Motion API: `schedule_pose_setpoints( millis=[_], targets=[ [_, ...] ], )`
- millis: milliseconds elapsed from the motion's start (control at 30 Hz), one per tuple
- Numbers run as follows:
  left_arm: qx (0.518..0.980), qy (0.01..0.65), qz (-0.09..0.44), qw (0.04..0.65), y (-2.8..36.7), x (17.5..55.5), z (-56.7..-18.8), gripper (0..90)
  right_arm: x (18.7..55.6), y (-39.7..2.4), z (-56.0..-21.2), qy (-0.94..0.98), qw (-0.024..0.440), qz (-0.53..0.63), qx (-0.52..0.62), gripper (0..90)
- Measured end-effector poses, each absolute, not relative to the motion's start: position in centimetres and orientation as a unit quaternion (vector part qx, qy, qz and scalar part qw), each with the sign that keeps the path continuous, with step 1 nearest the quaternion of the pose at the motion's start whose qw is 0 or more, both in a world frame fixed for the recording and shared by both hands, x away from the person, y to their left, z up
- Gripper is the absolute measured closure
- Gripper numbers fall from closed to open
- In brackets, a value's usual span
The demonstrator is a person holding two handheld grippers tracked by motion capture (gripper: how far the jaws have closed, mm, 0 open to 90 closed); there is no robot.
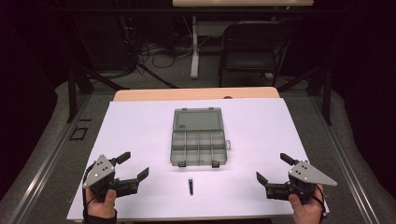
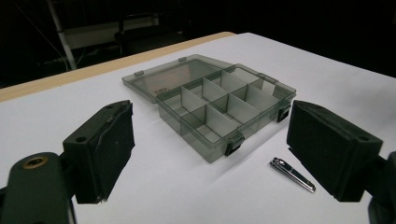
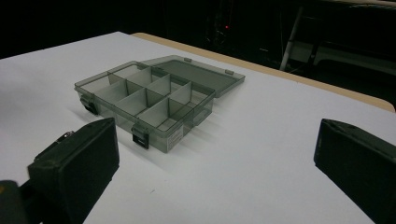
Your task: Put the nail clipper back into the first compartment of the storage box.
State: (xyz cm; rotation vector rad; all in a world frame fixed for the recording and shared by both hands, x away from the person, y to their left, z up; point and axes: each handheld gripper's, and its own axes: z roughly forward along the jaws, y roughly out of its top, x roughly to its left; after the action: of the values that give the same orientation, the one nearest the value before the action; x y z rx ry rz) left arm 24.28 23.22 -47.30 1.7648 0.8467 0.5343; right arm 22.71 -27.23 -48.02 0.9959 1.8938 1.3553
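A grey see-through compartment box (image 1: 199,144) lies open in the middle of the white sheet, its lid (image 1: 197,120) folded back flat. Its compartments (image 2: 224,105) look empty, and the box (image 3: 144,100) also stands ahead of my right jaws. A small metal nail clipper (image 1: 190,185) lies just in front of the box, near my right-hand jaw in the left gripper view (image 2: 293,174). My left gripper (image 1: 133,165) hovers open at the front left, nothing between its jaws. At the front right my right gripper (image 1: 274,169) is open and holds nothing.
A white sheet (image 1: 140,135) covers the wooden table (image 1: 140,95), whose far edge shows behind it. Beyond the table stand a black chair (image 1: 250,46), a white table leg (image 1: 194,46) and cables on the floor. Dark stand legs (image 1: 72,91) flank the table.
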Motion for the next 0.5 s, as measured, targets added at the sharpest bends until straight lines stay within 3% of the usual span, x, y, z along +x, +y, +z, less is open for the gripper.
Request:
schedule_pose_setpoints(
  millis=[500],
  targets=[
    [0.747,0.361,0.223,0.511,22.39,24.65,-47.42,15.0,22.76,-26.96,-48.30,0.721,0.296,0.505,0.369,0.4]
  ],
)
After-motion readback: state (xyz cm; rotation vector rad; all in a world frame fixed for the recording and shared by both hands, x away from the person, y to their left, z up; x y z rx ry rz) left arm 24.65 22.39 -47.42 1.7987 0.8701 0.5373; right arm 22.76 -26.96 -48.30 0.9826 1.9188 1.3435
